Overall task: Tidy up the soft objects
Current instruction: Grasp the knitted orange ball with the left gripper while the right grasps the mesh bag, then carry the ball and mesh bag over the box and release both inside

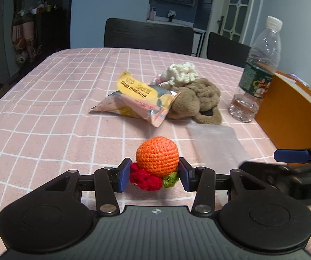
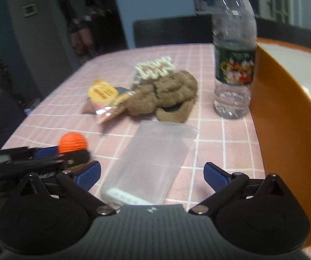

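Observation:
My left gripper (image 1: 154, 174) is shut on an orange crocheted ball (image 1: 157, 159) with red and green knitted bits, held just above the pink checked tablecloth (image 1: 57, 99). The ball also shows in the right wrist view (image 2: 73, 142). My right gripper (image 2: 152, 174) is open and empty over a clear zip bag (image 2: 153, 158), which lies flat on the cloth and also shows in the left wrist view (image 1: 216, 138). Further back lie a brown plush toy (image 1: 196, 101), a white crocheted piece (image 1: 182, 71) and a yellow snack packet (image 1: 135, 96).
A clear water bottle (image 1: 257, 73) stands at the right, next to an orange box (image 1: 294, 112). Two dark chairs (image 1: 147, 34) stand at the table's far edge. The right gripper's blue finger (image 1: 292, 156) shows at the right of the left wrist view.

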`<state>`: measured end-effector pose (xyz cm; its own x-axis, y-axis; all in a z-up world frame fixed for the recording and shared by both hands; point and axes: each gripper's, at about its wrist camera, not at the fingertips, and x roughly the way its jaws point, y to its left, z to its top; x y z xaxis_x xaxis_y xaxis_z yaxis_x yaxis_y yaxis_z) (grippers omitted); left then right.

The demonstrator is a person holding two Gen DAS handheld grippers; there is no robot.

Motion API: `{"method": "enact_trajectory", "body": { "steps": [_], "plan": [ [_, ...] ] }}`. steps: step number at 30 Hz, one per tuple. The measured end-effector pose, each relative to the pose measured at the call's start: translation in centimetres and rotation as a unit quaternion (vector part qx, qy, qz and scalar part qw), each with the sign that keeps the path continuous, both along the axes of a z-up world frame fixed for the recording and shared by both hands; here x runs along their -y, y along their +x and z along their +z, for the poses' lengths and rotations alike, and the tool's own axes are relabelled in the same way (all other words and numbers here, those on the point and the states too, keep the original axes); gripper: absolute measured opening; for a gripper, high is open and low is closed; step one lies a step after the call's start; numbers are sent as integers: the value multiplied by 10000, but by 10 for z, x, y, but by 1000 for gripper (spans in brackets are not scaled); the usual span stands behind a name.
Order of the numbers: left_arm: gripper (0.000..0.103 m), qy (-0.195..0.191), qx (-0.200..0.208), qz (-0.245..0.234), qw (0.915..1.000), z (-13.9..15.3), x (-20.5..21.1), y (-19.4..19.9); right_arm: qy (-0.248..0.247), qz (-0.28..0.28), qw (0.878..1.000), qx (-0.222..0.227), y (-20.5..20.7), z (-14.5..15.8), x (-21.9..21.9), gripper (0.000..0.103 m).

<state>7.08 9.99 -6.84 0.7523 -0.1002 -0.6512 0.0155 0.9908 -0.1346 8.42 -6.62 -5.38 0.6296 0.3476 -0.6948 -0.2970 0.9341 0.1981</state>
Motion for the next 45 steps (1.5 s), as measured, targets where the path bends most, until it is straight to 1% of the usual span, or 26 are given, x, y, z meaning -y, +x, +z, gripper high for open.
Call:
{"method": "enact_trajectory", "body": {
  "steps": [2,7,9,12,13,14,15,16,17,18,19,20,21,22,23,25,28,32,36,40,42,45],
  "plan": [
    [52,40,-9,47,10000,-2,-2,2,-123,-79,9998,-157,9,-8,-9,99],
    [52,246,-69,215,9994,-7,-7,6,-400,-123,9989,-217,17,-20,-28,99],
    [52,221,-82,212,9995,-7,-9,7,-480,-124,9985,-247,18,-24,-30,99],
    [52,246,-79,218,9994,-8,-11,7,-727,-67,9972,-134,16,-27,-33,97],
    [52,246,-74,212,9994,-8,-11,6,-807,-37,9967,-87,14,-27,-35,93],
    [52,250,-74,207,9994,-8,-10,6,-903,-5,9959,-13,12,-27,-36,87],
    [52,248,-75,193,9995,-8,-10,5,-994,26,9950,61,11,-27,-37,84],
    [52,234,-77,173,9995,-7,-10,4,-974,64,9952,105,9,-27,-35,78],
    [52,225,-76,158,9996,-7,-9,4,-971,82,9951,155,8,-26,-34,69],
    [52,227,-75,146,9996,-7,-8,3,-954,117,9952,196,7,-25,-33,64],
    [52,234,-67,137,9996,-6,-7,2,-986,130,9947,243,6,-24,-33,48],
    [52,235,-58,130,9996,-5,-6,1,-1007,145,9944,285,6,-23,-32,30],
    [52,229,-48,116,9997,-4,-6,0,-1037,156,9940,298,7,-23,-31,21],
    [52,223,-37,99,9997,-3,-5,-2,-1087,149,9935,302,8,-22,-30,4],
    [52,219,-20,86,9997,-2,-4,-3,-1074,159,9937,275,9,-21,-27,1],
    [52,229,31,44,9997,1,-1,-6,-941,204,9952,188,10,-20,-22,0],
    [52,246,137,-17,9996,9,2,-12,-975,185,9944,351,3,-9,-16,0],
    [52,179,319,-145,9992,23,7,-18,-812,225,9950,530,-9,15,-3,0],
    [52,4,644,-382,9972,47,15,-27,-642,247,9943,811,-24,49,15,0],
    [52,-59,1022,-764,9918,74,33,-34,-559,240,9919,1115,-37,85,38,0],
    [52,-56,1186,-1036,9875,86,47,-36,-612,190,9900,1256,-41,101,51,0],
    [52,-64,1363,-1488,9794,101,71,-35,-678,11,9888,1332,-41,118,74,0]
  ]
}}
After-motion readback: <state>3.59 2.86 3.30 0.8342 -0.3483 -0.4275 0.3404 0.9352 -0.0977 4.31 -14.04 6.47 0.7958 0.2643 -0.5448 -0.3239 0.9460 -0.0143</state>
